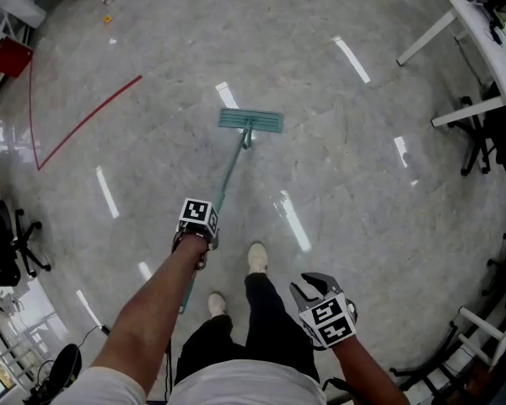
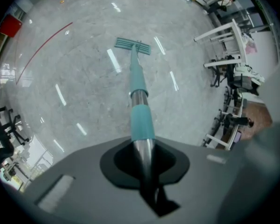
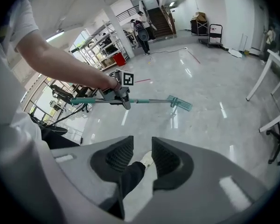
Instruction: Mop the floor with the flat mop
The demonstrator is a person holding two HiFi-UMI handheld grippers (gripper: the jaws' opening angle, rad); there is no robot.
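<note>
The flat mop's teal head (image 1: pixel 250 121) (image 2: pixel 132 45) (image 3: pixel 179 103) lies flat on the glossy grey floor ahead of me. Its teal-and-metal handle (image 1: pixel 228 175) (image 2: pixel 141 106) slants back to my left gripper (image 1: pixel 198 226) (image 2: pixel 143 157), which is shut on the handle. In the right gripper view the left gripper (image 3: pixel 119 94) holds the pole nearly level. My right gripper (image 1: pixel 312 289) (image 3: pixel 142 155) hangs at my right side, open, with nothing in it; only my trouser leg shows through the gap between its jaws.
White tables (image 1: pixel 489 49) and dark chairs stand at the right. Office chairs (image 1: pixel 4 251) are at the left. A red tape line (image 1: pixel 93 116) crosses the floor at the far left. My shoes (image 1: pixel 257 258) stand just behind the mop. A person (image 3: pixel 142 29) stands far off by stairs.
</note>
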